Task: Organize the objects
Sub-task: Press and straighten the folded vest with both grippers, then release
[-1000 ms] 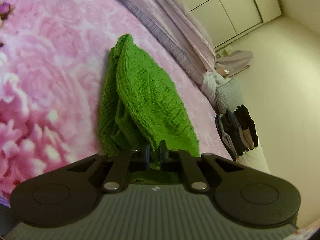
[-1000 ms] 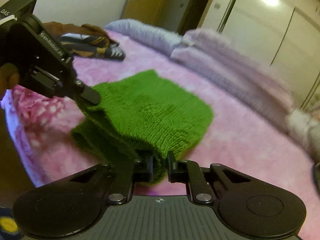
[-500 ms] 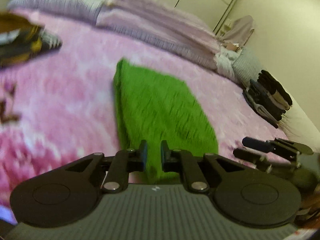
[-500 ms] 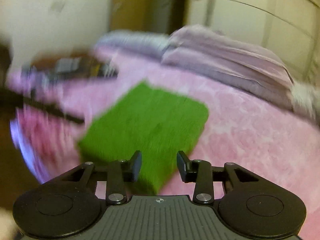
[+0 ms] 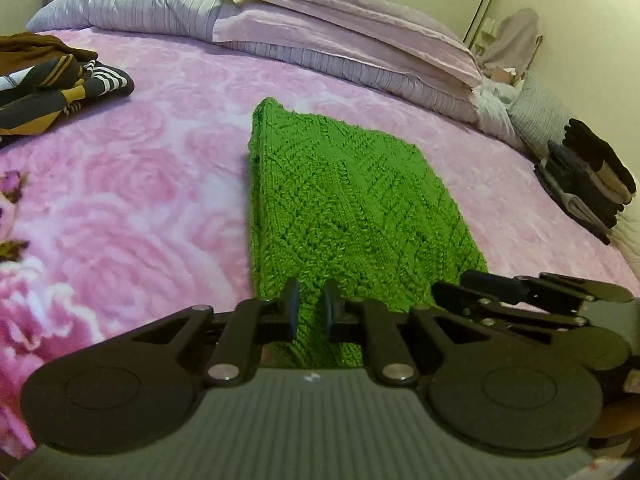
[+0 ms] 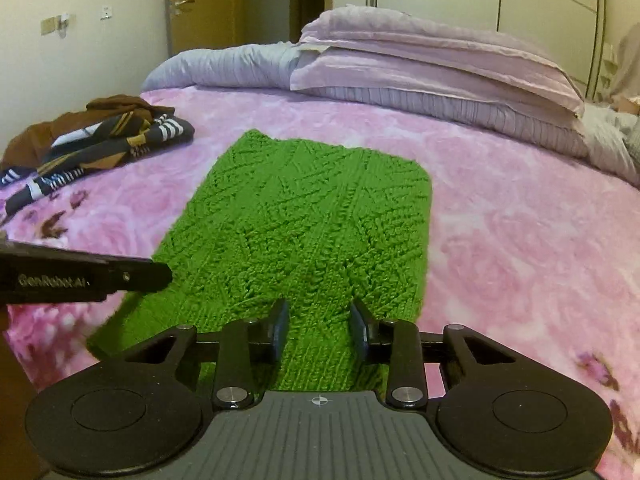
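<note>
**Clerk:** Items, left to right, ahead of the left gripper point(image 5: 309, 307)?

**Checker:** Heap of striped and brown clothes point(image 5: 52, 84), far off to the left of the fingers. Green knitted sweater point(image 5: 340, 200), folded flat on the pink flowered blanket point(image 5: 120, 184), running straight ahead from the fingertips. Lilac pillows point(image 5: 340, 28) beyond it. Stack of dark folded clothes point(image 5: 588, 176), far right.

**Clerk:** Left fingers?

**Checker:** Drawn nearly together over the sweater's near edge. Whether they pinch the knit, I cannot tell.

**Clerk:** Right gripper point(image 6: 319, 328)?

**Checker:** Fingers apart and closing, the sweater's near edge lying between them, pads not pressing it. Left gripper's tip enters from the left, at the sweater's left edge. In the left view, the right gripper sits just right of the left fingers, at the sweater's near right corner.
</note>
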Available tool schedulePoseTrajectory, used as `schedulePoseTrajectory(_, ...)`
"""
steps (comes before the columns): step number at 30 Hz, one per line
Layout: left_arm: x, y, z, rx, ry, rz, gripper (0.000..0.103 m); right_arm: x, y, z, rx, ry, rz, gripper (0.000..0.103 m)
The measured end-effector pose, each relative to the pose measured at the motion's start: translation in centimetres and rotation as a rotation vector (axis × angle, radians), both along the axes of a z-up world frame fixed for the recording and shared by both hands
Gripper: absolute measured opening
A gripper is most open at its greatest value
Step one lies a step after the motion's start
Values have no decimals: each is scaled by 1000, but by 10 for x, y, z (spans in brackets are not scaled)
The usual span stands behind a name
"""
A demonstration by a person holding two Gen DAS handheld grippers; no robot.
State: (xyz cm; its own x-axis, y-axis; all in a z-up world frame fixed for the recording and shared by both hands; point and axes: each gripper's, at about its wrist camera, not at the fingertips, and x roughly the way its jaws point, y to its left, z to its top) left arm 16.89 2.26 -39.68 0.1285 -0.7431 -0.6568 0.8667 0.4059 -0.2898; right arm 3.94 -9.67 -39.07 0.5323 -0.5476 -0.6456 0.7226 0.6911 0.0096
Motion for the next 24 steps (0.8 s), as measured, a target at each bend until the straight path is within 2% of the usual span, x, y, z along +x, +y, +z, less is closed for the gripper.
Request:
schedulePoseTrajectory(6,-18,17,18,-18,-44,-34,11,-33,19,23,17,-81,-41,31)
schedulePoseTrajectory(9,-23,16,2,46,-46,-26,12,-33,20,8,64,-23,-40,31)
schedulePoseTrajectory(10,-23,17,0,43,-40,-18,13,-34,19,1,84,-14,-46,31)
schedulePoseTrajectory(12,-24,17,5,58,-42,-10,14,-38,19,-1,97,-37,-73,36)
schedulePoseTrajectory(15,-29,24,20,79,-68,0,15,-45,23,16,128,-71,-91,45)
schedulePoseTrajectory(18,-37,35,36,99,-76,21,26,-54,38,36,110,-97,-89,57)
schedulePoseTrajectory(20,-47,45,47,99,-86,21,33,-61,49,45,123,-117,-97,61)
schedulePoseTrajectory(24,-67,62,62,117,-110,9,39,-73,72,55,152,-135,-95,63)
